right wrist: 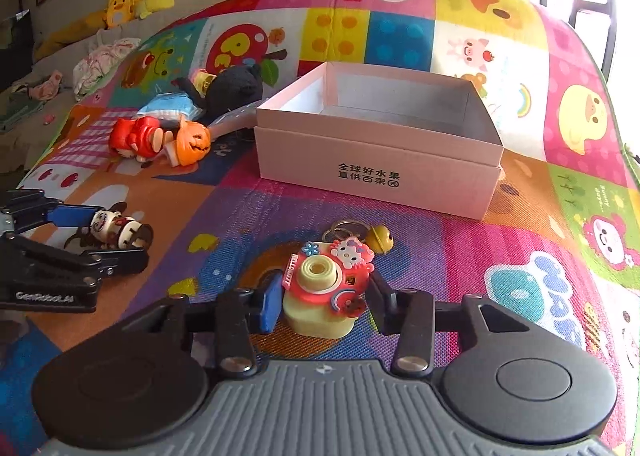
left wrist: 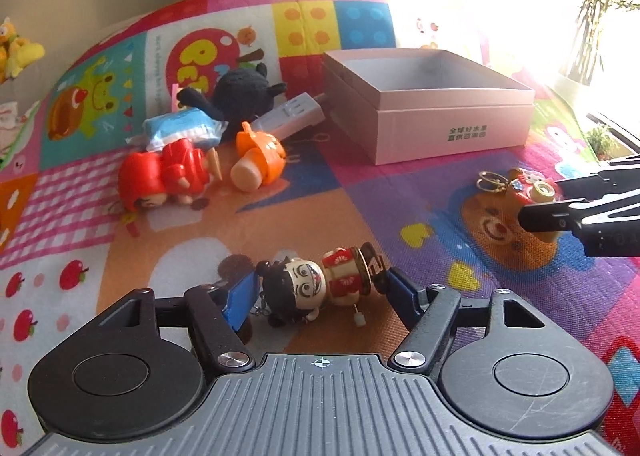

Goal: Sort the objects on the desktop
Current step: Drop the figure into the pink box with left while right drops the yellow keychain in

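Left gripper (left wrist: 318,290) clamped on doll figurine (left wrist: 320,286); right gripper (right wrist: 322,292) pinching toy camera (right wrist: 326,288), pink box (right wrist: 376,143) open at 12 o'clock.

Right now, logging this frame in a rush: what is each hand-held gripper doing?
Left hand-held gripper: around the wind-up doll, grip not confirmable.
Right hand-held gripper: around the camera toy, contact unclear.

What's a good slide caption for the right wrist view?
Right gripper straddles a toy camera keychain before an open pink box.
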### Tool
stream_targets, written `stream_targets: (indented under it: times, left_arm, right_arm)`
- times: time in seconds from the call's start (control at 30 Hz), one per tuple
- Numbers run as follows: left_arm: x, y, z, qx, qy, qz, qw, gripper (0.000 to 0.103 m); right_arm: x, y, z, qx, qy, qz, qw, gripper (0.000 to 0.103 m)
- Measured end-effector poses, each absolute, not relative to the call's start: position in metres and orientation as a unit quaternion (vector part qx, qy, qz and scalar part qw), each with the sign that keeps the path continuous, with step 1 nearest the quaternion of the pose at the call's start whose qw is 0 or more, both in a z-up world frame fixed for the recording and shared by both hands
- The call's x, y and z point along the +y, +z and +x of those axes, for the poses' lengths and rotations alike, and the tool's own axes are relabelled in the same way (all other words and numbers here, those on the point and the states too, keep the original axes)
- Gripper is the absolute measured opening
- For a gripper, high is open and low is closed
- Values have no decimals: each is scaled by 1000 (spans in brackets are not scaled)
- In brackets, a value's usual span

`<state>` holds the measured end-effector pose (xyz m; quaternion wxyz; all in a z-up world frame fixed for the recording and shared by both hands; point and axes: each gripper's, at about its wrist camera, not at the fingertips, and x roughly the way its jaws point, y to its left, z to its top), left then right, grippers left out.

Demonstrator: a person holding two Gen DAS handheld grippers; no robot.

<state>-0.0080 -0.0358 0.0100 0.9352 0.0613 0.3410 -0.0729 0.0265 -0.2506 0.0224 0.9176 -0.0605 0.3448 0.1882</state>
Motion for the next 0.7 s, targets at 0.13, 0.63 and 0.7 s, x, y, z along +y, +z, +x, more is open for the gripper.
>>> stream_targets:
  times: [0.13, 0.63, 0.7]
  left_arm:
    - [-43, 13, -17, 338, -71, 77, 935, 71]
    - [-105, 115, 23, 176, -160, 116, 964, 71]
    - [-115, 113, 46, 176, -164, 120, 963, 71]
  right_arm:
    - [-258, 42, 12, 337, 205, -54, 917, 43]
    - [-307, 163, -1, 181, 197, -32, 963, 43]
    - [-307, 171, 7, 164, 192, -38, 967, 43]
